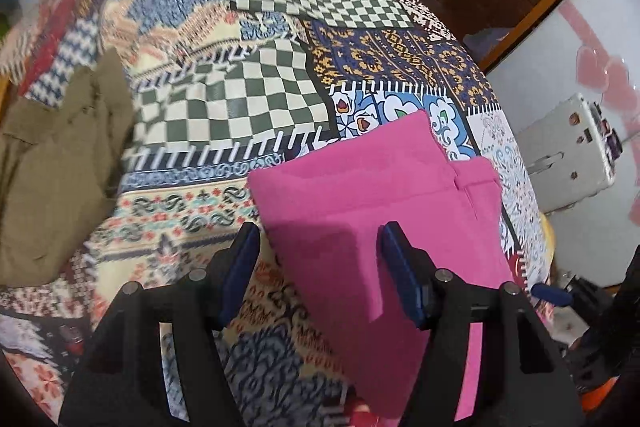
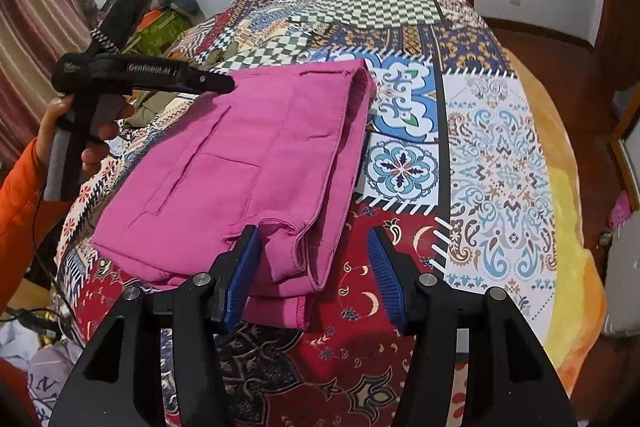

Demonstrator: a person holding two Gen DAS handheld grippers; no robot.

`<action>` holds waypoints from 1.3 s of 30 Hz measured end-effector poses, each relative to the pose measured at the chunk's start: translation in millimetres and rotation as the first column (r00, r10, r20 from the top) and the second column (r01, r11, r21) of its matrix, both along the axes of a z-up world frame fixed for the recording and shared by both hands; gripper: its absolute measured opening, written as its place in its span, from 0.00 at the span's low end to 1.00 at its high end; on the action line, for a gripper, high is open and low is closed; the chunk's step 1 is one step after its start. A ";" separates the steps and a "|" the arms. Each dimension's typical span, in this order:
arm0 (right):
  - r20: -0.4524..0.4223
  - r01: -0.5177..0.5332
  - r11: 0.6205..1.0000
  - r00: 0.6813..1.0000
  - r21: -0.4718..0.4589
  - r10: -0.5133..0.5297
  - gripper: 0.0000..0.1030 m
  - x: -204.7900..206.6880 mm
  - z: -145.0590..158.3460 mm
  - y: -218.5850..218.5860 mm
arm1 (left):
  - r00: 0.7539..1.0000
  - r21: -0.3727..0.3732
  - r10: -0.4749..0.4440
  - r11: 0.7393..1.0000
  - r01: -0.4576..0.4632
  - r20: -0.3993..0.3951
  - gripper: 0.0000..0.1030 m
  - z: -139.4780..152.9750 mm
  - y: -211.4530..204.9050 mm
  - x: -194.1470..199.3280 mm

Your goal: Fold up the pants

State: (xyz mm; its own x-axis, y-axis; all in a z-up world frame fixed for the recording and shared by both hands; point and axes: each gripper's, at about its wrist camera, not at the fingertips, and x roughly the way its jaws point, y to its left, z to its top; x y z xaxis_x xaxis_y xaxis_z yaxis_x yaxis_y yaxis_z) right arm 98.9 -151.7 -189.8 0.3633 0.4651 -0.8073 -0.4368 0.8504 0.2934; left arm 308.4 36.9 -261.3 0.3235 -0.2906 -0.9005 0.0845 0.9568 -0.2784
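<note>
Pink pants [image 2: 240, 163] lie folded into a thick rectangle on the patchwork bedspread [image 2: 480, 147]; they also fill the lower right of the left wrist view as pink pants [image 1: 360, 195]. My left gripper [image 1: 320, 231] hovers open over the fold's near left corner, with the cloth below its blue pads and not pinched. From the right wrist view the left gripper [image 2: 224, 83] reaches the fold's far left edge, held by a hand in an orange sleeve [image 2: 24, 203]. My right gripper [image 2: 313, 233] is open above the near hem corner, its left fingertip [image 2: 250, 239] over the cloth.
An olive garment [image 1: 52, 167] lies crumpled on the bed's left side. A grey case [image 1: 568, 155] stands off the bed to the right. A yellow-orange blanket [image 2: 572, 227] edges the bed. Clutter [image 2: 160, 27] sits at the far left, beside a striped curtain [image 2: 32, 27].
</note>
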 end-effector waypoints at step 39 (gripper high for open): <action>0.147 -0.004 0.999 0.989 -0.039 0.010 0.52 1.4 38.8 17.5 | 0.980 0.130 0.052 0.988 -0.078 0.190 0.07 56.4 14.3 -167.2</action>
